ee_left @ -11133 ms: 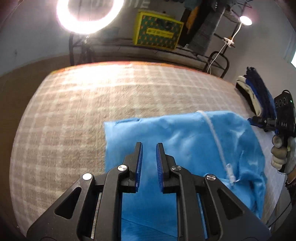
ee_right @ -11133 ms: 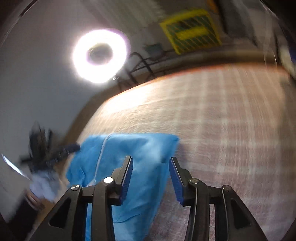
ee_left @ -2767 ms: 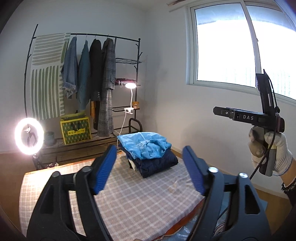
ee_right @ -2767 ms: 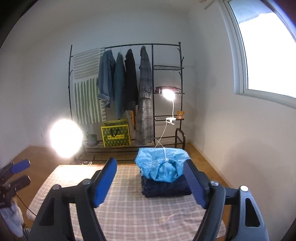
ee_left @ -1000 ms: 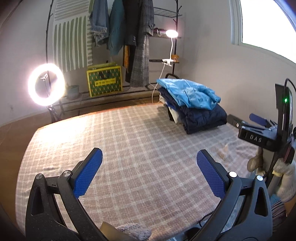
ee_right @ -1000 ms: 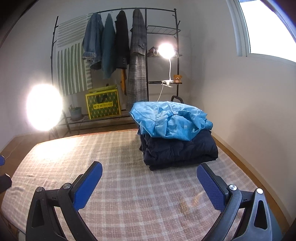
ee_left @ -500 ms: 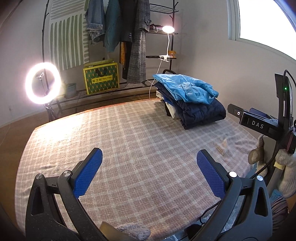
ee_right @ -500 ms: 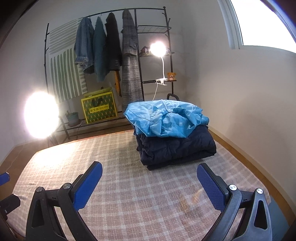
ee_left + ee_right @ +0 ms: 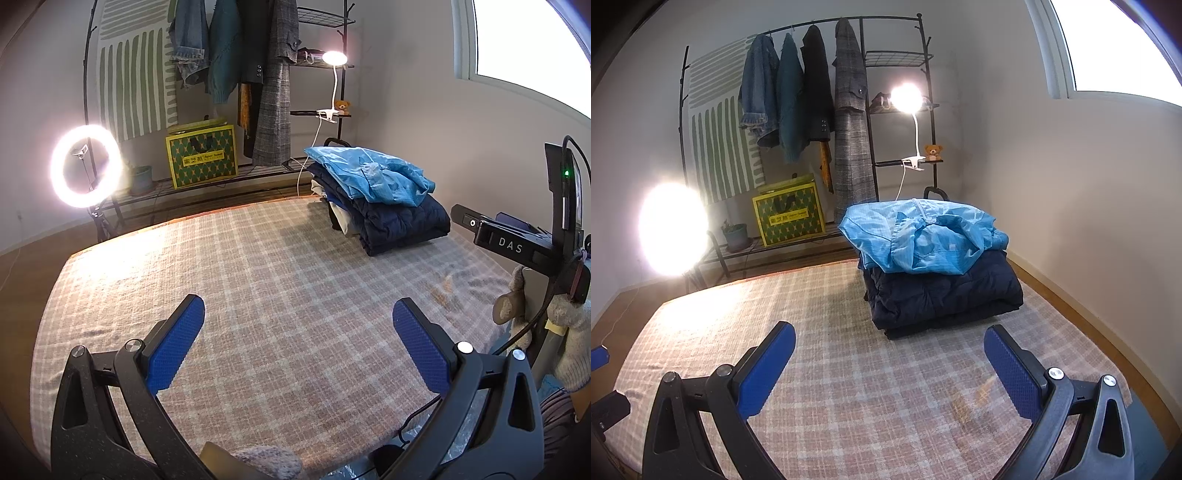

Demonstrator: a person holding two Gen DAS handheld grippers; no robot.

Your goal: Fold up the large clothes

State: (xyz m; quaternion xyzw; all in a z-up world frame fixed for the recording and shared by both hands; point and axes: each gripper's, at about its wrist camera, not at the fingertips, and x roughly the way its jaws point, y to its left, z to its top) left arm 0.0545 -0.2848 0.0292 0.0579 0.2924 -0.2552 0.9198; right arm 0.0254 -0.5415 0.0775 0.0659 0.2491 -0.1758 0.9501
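A folded light blue garment (image 9: 373, 173) (image 9: 923, 236) lies on top of a folded dark navy quilted jacket (image 9: 402, 223) (image 9: 942, 295), stacked at the far right of the checked bed cover (image 9: 277, 295) (image 9: 831, 350). My left gripper (image 9: 297, 339) hovers open over the near part of the cover, nothing between its blue pads. My right gripper (image 9: 888, 365) is open too, short of the stack, holding nothing. The right gripper's black body (image 9: 517, 243), marked DAS, shows at the right edge of the left wrist view, held by a gloved hand (image 9: 569, 328).
Behind the bed stands a black clothes rack (image 9: 812, 110) with hanging coats, a yellow-green box (image 9: 201, 157) on its low shelf, a small potted plant (image 9: 735, 232) and a clip lamp (image 9: 907, 98). A bright ring light (image 9: 86, 166) stands far left. Wall and window lie to the right.
Over eleven seconds the blue garment went from flat under both grippers to the top of the navy stack. Both grippers are off it and opened wide; in the last second they shifted only slightly.
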